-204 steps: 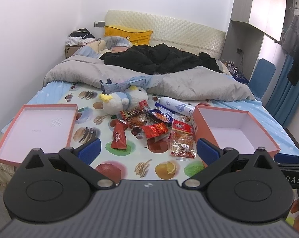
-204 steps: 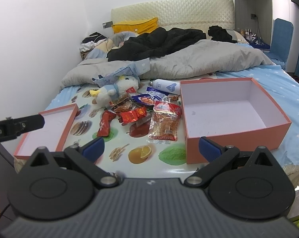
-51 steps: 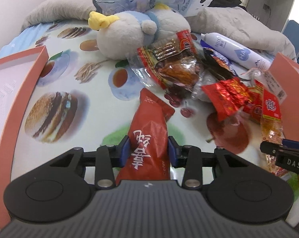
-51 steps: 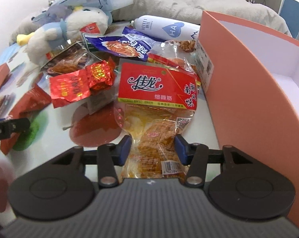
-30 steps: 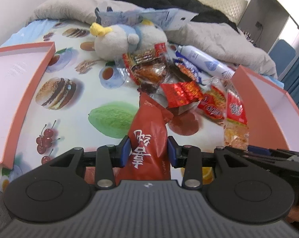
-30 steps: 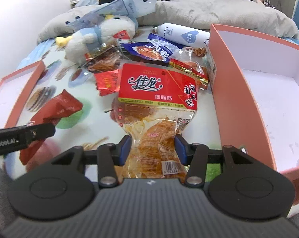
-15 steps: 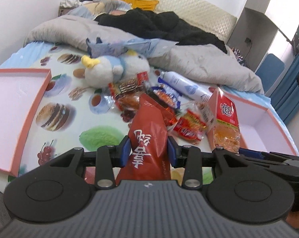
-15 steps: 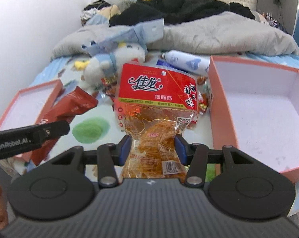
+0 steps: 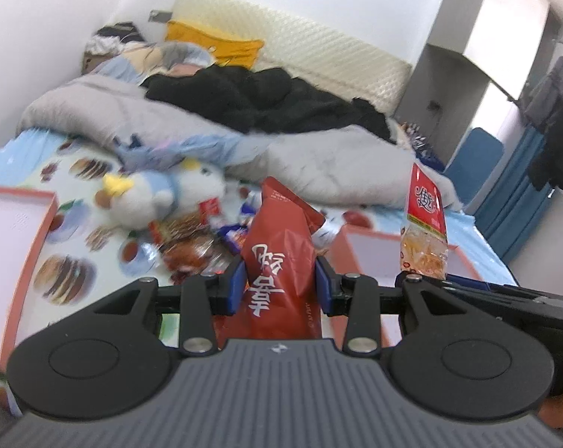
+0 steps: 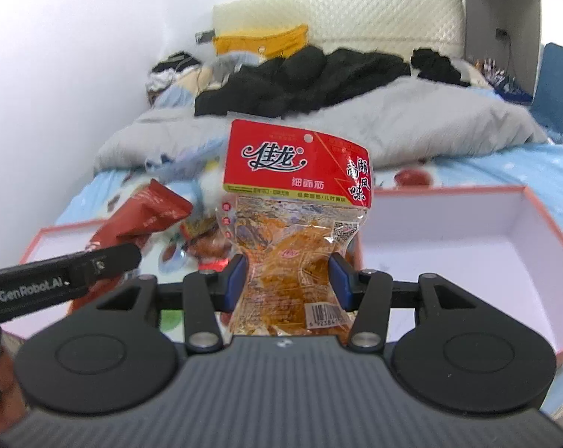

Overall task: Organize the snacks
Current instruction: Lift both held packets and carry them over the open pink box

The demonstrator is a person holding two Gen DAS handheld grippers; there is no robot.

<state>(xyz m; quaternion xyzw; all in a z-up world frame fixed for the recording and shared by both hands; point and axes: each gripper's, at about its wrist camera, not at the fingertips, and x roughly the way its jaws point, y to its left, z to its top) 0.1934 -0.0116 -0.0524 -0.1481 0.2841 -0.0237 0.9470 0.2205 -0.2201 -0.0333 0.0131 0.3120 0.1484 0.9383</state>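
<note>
My left gripper [image 9: 279, 285] is shut on a dark red snack packet [image 9: 281, 257] and holds it up above the bed. My right gripper [image 10: 288, 280] is shut on a clear packet of orange snack with a red header [image 10: 294, 220], also lifted; it also shows at the right of the left wrist view [image 9: 425, 227]. The red packet appears at the left of the right wrist view [image 10: 143, 216]. The open pink box [image 10: 468, 246] lies on the bed to the right, its inside bare. Several loose snack packets [image 9: 191, 246] lie on the printed sheet.
The pink box lid [image 9: 9, 239] lies upturned at the left. A plush duck [image 9: 162, 194] sits behind the snacks. A grey quilt [image 9: 318, 156] with black clothes [image 9: 259, 100] covers the far bed. A blue chair [image 9: 475, 164] stands at the right.
Both grippers have lifted their packets up off the bed and drawn back, so more of the room shows. The right packet now hangs near the box's left wall.
</note>
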